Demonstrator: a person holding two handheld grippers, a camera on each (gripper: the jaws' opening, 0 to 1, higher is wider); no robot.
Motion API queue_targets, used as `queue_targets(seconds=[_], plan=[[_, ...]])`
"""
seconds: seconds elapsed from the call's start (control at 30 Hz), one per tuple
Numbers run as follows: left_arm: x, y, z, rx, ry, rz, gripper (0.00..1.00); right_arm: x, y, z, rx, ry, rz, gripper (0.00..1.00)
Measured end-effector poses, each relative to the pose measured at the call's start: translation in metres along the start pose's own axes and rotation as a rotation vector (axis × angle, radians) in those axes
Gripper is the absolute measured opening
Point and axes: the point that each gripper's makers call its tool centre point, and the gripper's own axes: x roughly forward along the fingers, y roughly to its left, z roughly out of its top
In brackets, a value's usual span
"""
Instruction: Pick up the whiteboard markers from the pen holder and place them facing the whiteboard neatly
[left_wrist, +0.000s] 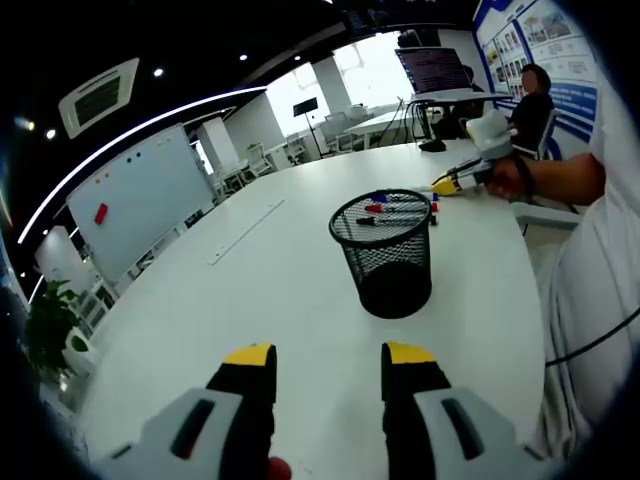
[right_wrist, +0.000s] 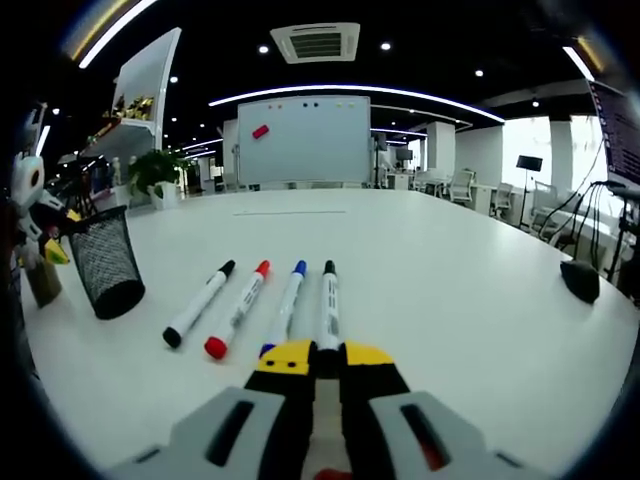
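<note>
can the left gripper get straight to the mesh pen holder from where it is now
Probably yes. The left gripper is open and points across bare table at the pen holder, with nothing between them. The right gripper sits beyond the holder, out of the path.

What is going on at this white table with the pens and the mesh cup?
A person is laying whiteboard markers in a row on the white table, pointing toward the whiteboard. Four markers lie side by side. The right hand-held gripper is closed on the rightmost black marker, apparently just setting it down. The left hand-held gripper is open near the black mesh pen holder, where more markers remain.
</note>
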Motion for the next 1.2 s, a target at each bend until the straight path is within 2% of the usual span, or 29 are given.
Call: queue_targets(seconds=[0.43, 1.2], plan=[[0.0011, 0.0027, -0.0008, 0.001, -0.001, 0.0, 0.44, -0.0007, -0.0009, -0.0002, -0.021, -0.003, -0.003, 0.09], [0.0013, 0.0031, -0.0022, 0.002, -0.001, 0.001, 0.44, -0.002, -0.0012, 0.0028, -0.009, -0.015, 0.011, 0.12]])
